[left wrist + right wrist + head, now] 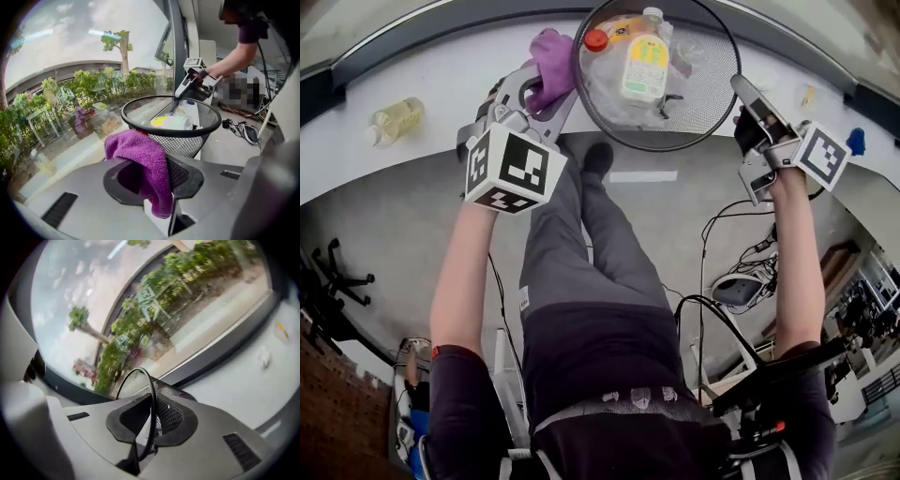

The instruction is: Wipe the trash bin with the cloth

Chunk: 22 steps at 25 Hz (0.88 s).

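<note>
A black mesh trash bin (656, 147) stands on a white window ledge, with plastic bottles (645, 66) and wrappers inside. My left gripper (546, 94) is shut on a purple cloth (551, 58), which lies against the bin's left side just under the rim. In the left gripper view the cloth (145, 159) drapes between the jaws, right in front of the bin's mesh wall (187, 140). My right gripper (742, 94) is shut on the bin's right rim. In the right gripper view the rim (152, 394) runs between the pads, with mesh against one of them.
A clear bottle (394, 120) lies on the ledge (441, 84) at the left, and a small blue thing (857, 141) at the far right. Window glass rises right behind the bin. Below the ledge are the person's legs and cables (741, 281) on the floor.
</note>
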{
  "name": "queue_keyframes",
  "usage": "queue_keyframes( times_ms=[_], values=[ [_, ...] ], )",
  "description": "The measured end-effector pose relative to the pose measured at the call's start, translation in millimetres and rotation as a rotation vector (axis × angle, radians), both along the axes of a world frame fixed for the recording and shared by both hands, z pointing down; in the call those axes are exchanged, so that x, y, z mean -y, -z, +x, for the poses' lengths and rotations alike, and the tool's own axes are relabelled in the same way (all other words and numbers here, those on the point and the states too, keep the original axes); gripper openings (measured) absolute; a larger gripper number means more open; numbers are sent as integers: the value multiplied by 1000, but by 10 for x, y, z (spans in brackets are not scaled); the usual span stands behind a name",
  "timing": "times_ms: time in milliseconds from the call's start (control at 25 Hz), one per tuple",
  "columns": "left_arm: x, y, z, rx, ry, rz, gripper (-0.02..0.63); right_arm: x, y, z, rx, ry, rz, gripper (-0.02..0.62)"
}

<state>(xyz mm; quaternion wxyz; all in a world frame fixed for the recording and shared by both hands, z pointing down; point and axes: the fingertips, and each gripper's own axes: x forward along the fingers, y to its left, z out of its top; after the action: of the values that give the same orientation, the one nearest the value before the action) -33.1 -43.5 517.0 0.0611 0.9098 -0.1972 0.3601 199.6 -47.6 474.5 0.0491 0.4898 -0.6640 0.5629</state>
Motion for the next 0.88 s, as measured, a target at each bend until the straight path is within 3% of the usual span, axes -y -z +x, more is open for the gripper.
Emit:
queue_keyframes(
  times_ms=[80,160,360,600,760,880],
  values=[
    [-70,3,-6,-15,8,-7,98,-148,-36,20,138,-204,-67,38],
    [-173,12,-30,-29,22,-19,98,-315,-29,-51,244,-346,-100,43],
    [-386,-30,-62,-65,69,-80,98,-663,-40,-207,371,-540,-87,43],
    [-675,-152,377,-85,110,-185,98,-897,-178,-110,252,-516,-137,43],
    [-1005,-126,275,-112,172,-258,98,-1117,-121,-540,289,-465,-169,43],
    [-1040,-156,168,-107,217,-260,98,-1245,-122,-761,333,-466,-209,43]
  ],
)
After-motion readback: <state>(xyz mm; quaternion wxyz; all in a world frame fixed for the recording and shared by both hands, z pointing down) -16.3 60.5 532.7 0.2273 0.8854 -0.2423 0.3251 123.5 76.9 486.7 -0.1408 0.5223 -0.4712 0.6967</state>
